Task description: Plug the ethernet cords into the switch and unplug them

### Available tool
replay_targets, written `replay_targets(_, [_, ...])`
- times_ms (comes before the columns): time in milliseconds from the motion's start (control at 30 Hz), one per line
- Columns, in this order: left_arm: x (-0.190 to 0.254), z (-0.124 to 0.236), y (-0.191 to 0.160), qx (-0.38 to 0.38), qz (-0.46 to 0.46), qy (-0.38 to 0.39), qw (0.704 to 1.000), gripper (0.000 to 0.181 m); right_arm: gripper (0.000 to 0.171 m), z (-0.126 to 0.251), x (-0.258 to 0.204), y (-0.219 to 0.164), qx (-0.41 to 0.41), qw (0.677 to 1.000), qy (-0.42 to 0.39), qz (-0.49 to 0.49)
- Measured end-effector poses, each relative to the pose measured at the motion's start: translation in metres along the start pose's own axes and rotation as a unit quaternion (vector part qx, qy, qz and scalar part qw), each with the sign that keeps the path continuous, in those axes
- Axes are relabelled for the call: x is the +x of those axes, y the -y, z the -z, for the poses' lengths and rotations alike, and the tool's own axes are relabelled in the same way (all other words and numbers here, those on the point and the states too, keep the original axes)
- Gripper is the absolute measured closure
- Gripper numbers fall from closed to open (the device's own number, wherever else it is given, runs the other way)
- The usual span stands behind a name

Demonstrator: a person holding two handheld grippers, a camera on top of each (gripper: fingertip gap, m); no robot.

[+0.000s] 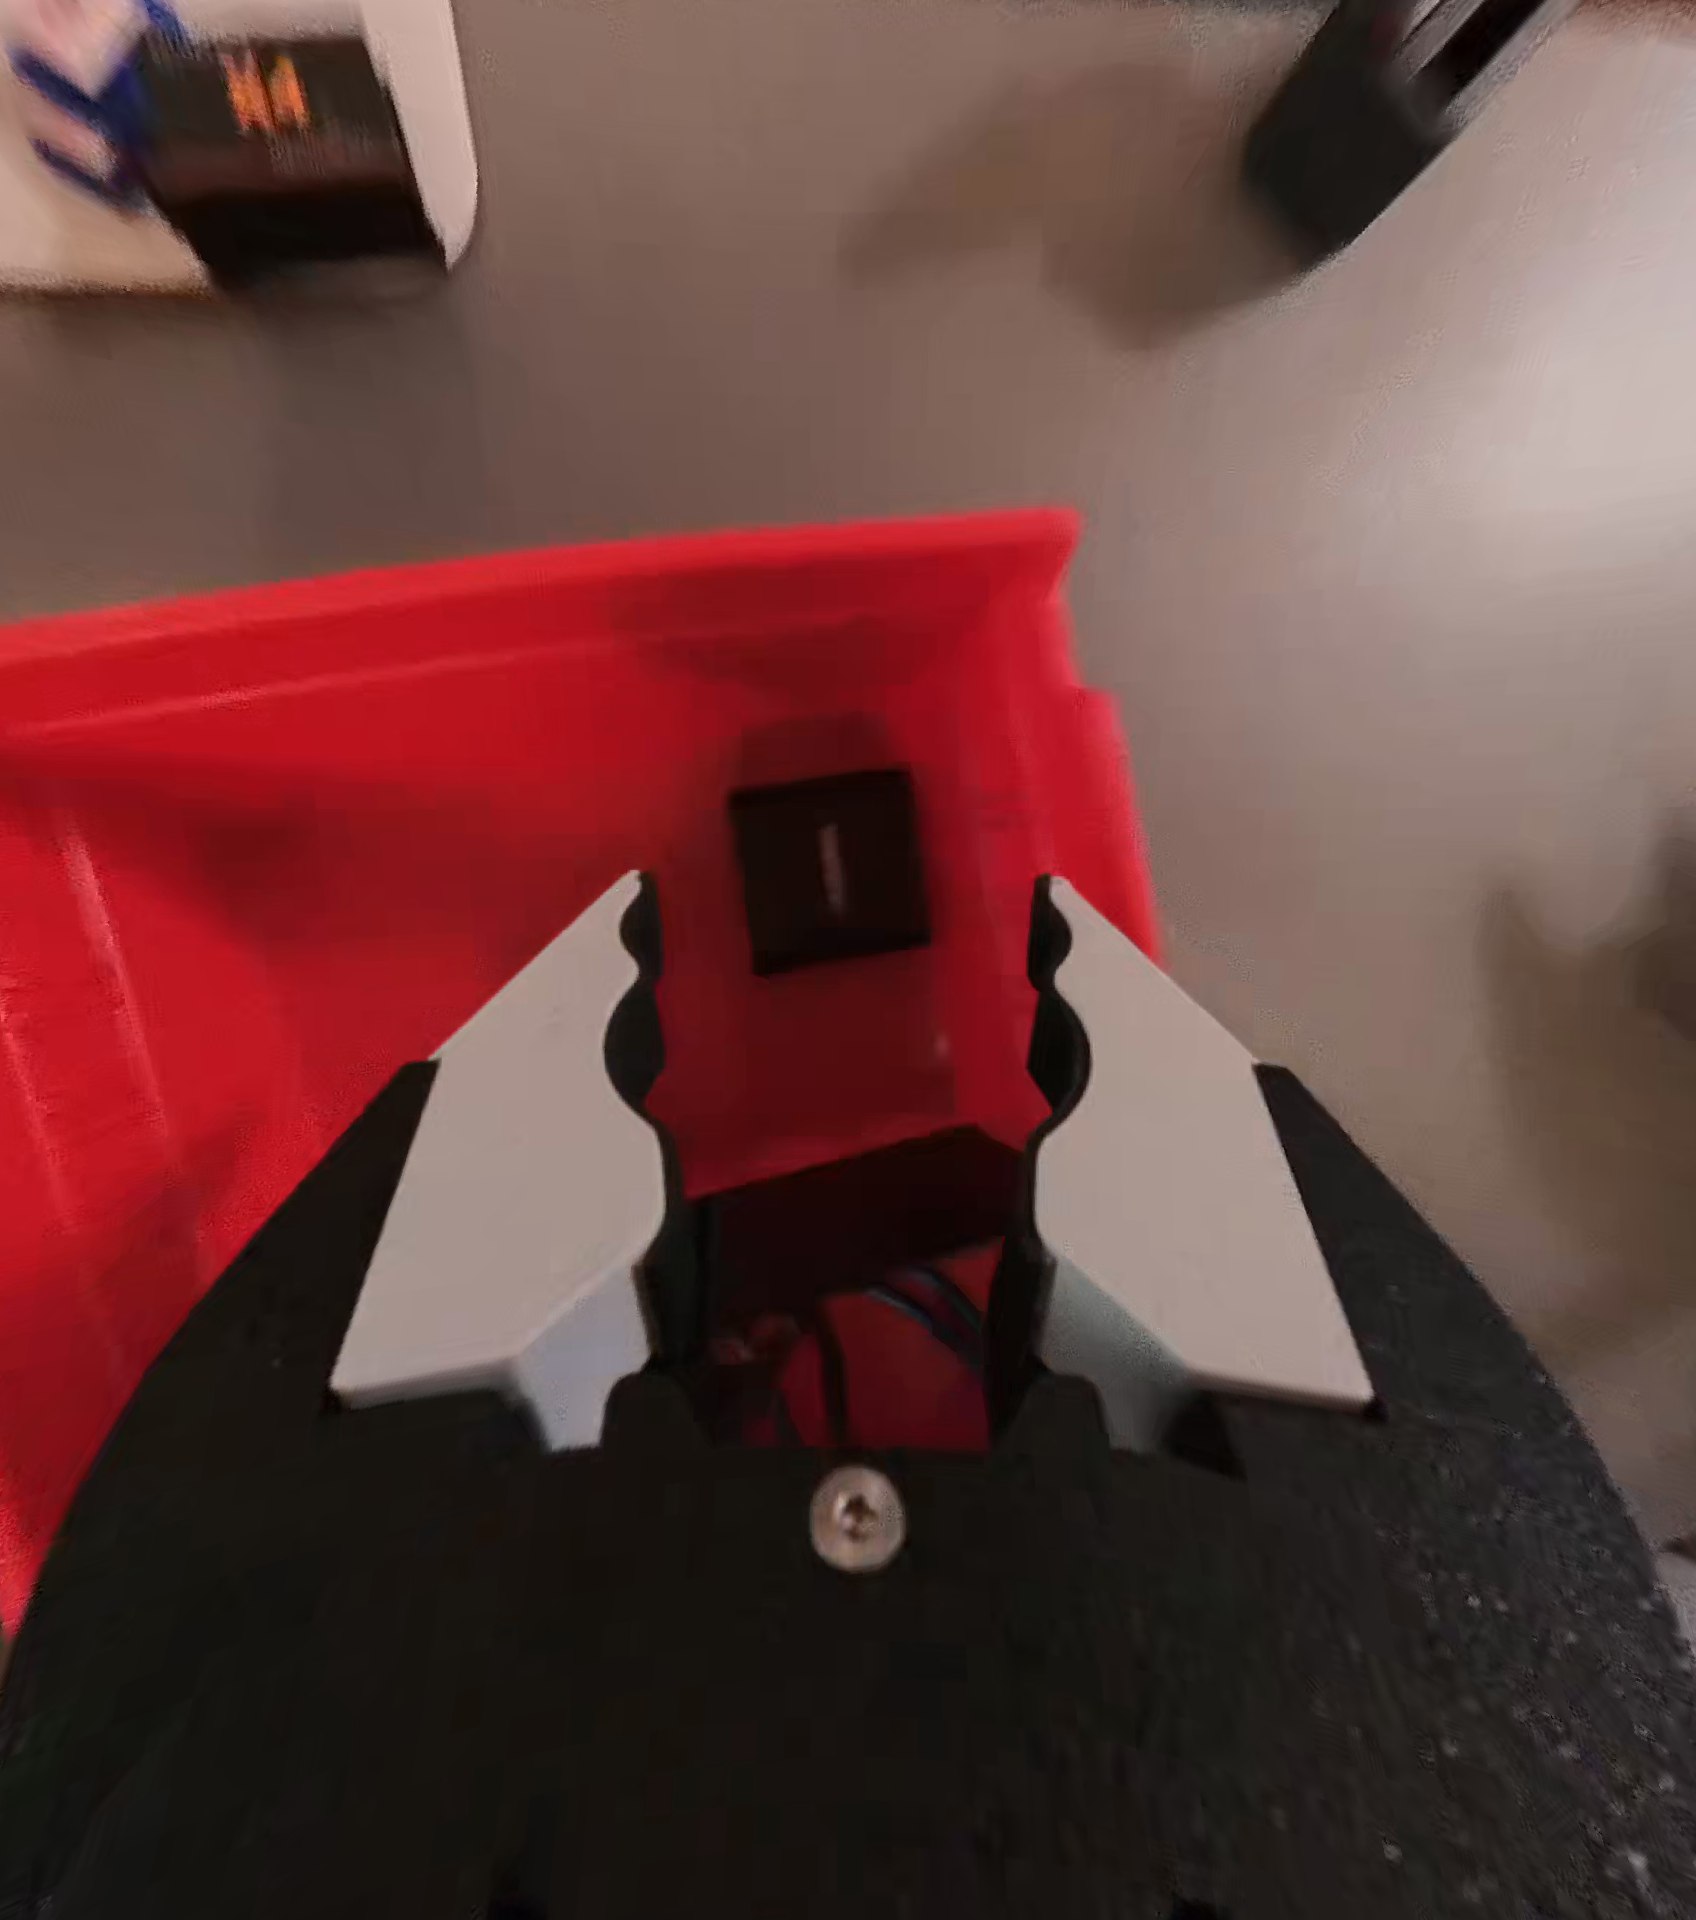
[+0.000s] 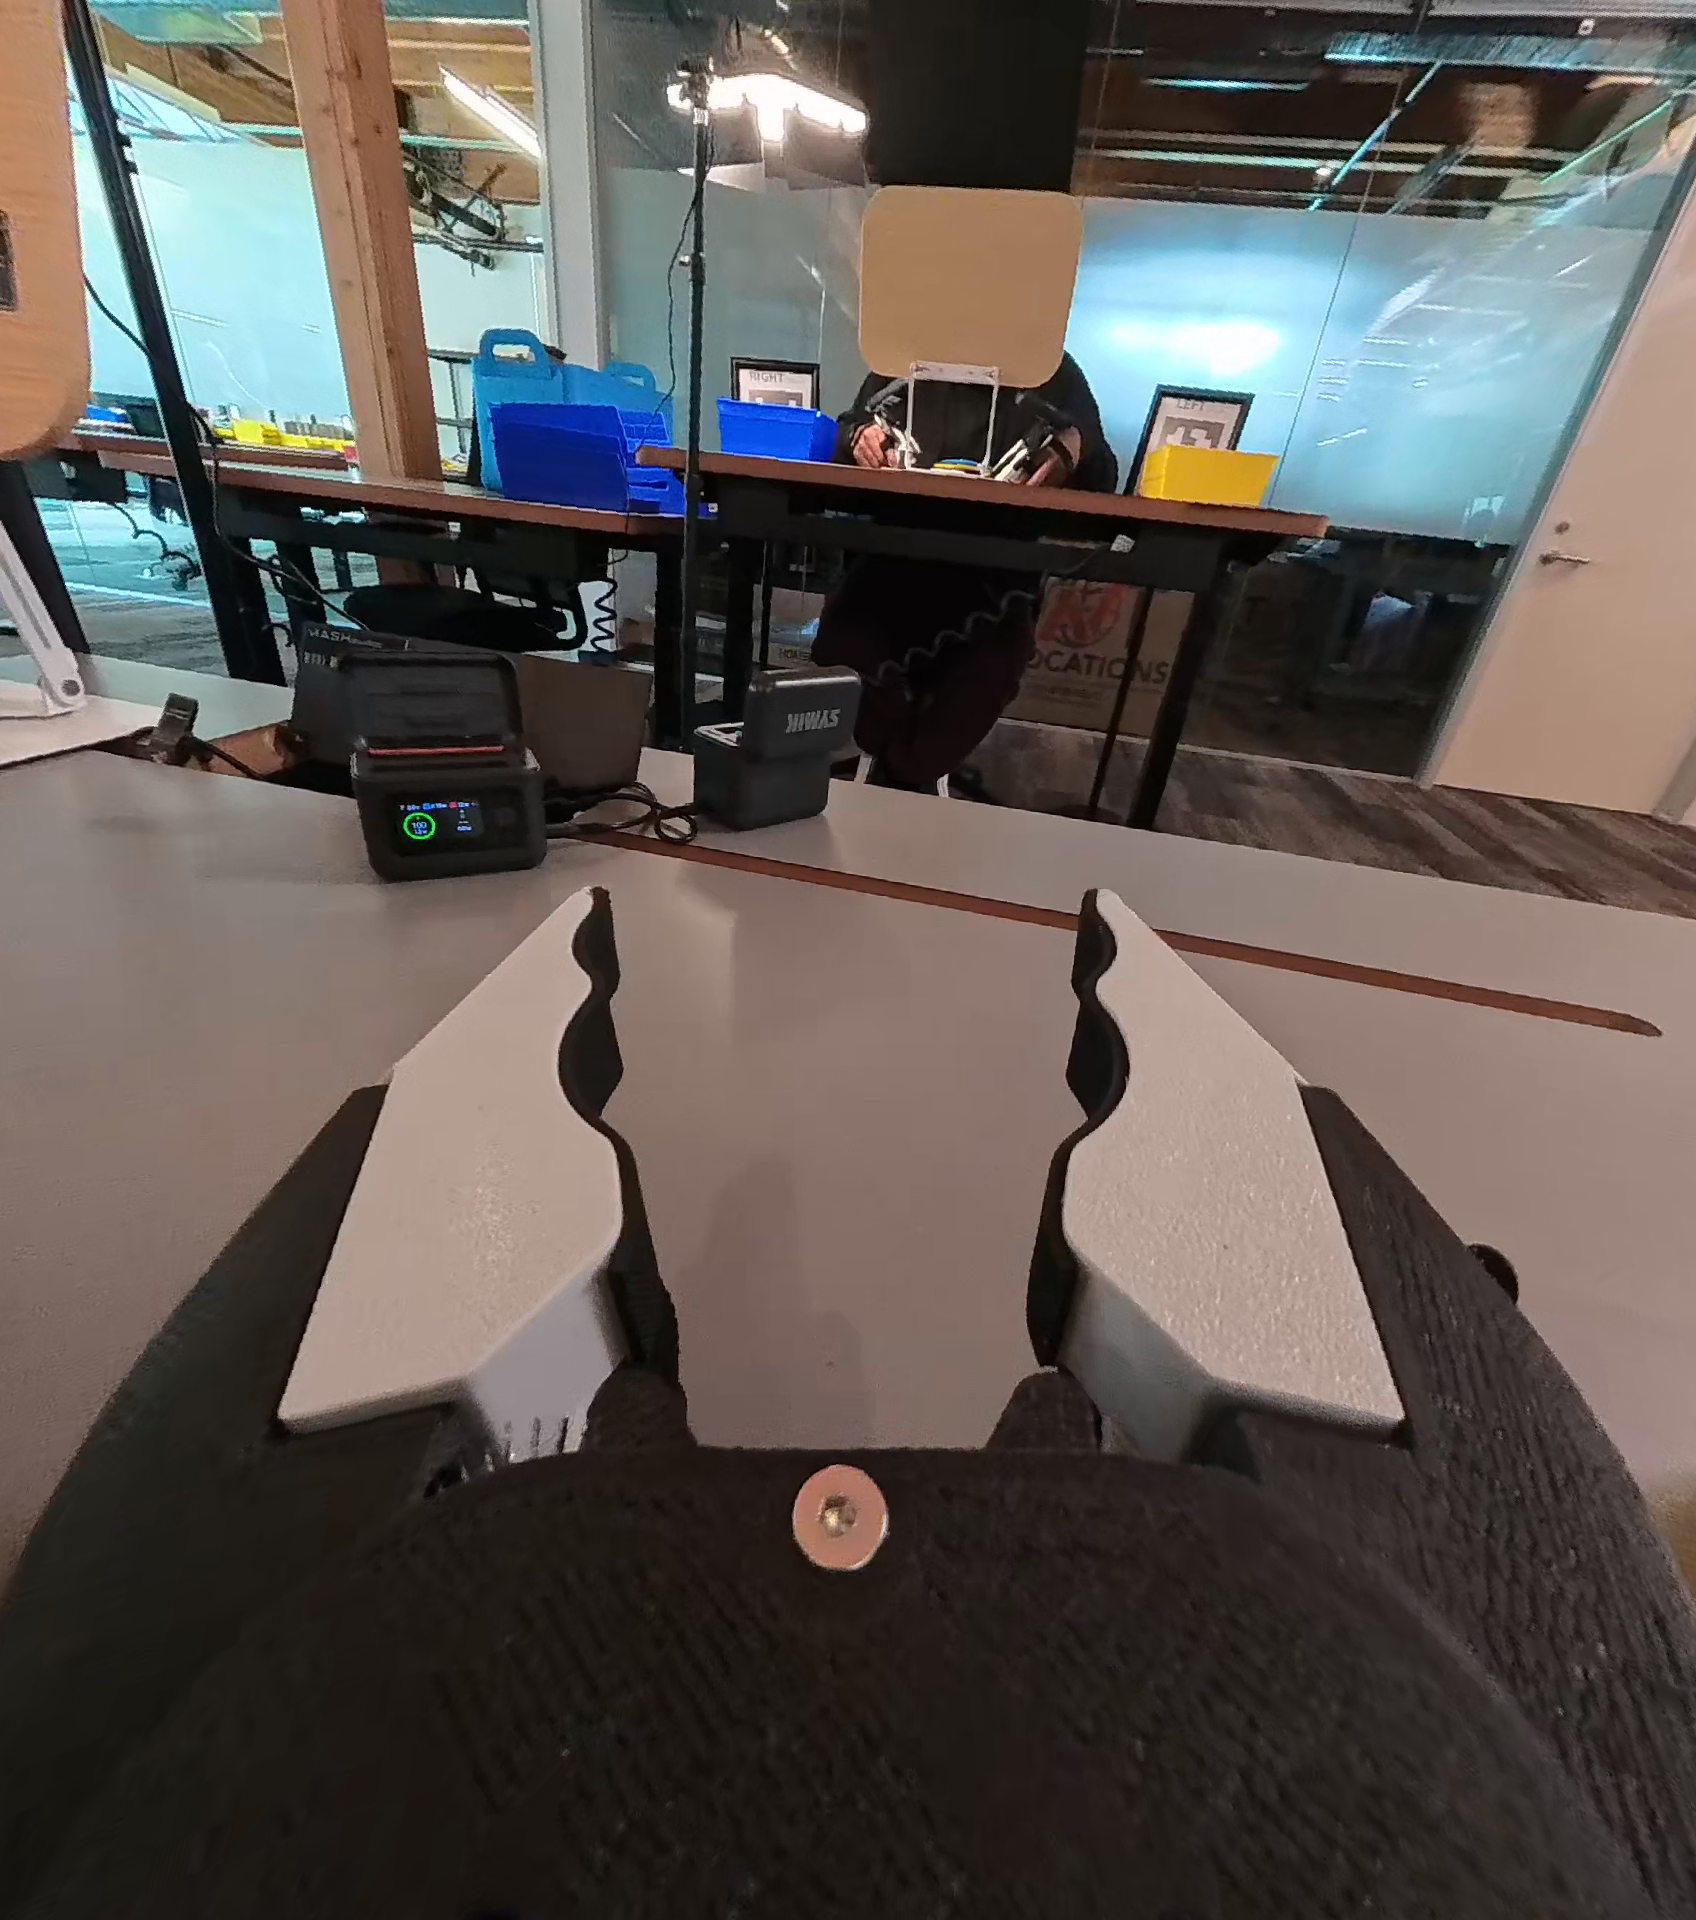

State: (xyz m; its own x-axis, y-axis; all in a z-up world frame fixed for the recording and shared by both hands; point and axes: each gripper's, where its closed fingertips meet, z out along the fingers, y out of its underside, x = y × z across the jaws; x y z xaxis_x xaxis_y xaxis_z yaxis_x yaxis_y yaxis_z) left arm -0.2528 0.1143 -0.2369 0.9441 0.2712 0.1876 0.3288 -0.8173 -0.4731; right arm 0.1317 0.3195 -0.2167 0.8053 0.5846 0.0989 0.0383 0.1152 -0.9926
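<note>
The left gripper (image 1: 844, 894) hangs over a red bin (image 1: 304, 831), jaws apart and empty; a black box (image 1: 828, 868), perhaps the switch, lies inside, blurred. The right gripper (image 2: 844, 904), wide and empty, faces a grey table (image 2: 200, 935).

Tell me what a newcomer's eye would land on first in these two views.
In the left wrist view, the bright red bin fills the middle, with a small black box on its floor just ahead of the open left tool. In the right wrist view, the open right tool hangs over a bare grey table, where a black charger with a lit screen stands far left.
</note>
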Motion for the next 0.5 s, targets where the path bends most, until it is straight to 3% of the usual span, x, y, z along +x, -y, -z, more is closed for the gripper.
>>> replay_targets(133, [-0.009,-0.041,-0.017,-0.096,0.032,-0.016,0.995,0.110,0.083,0.000,-0.002,0.001,0.003,1.000,0.005,0.004])
replay_targets(500, [-0.016,-0.074,-0.032,-0.163,0.022,0.033,0.986,0.107,0.083,-0.001,-0.004,0.000,0.003,1.000,0.014,0.001])
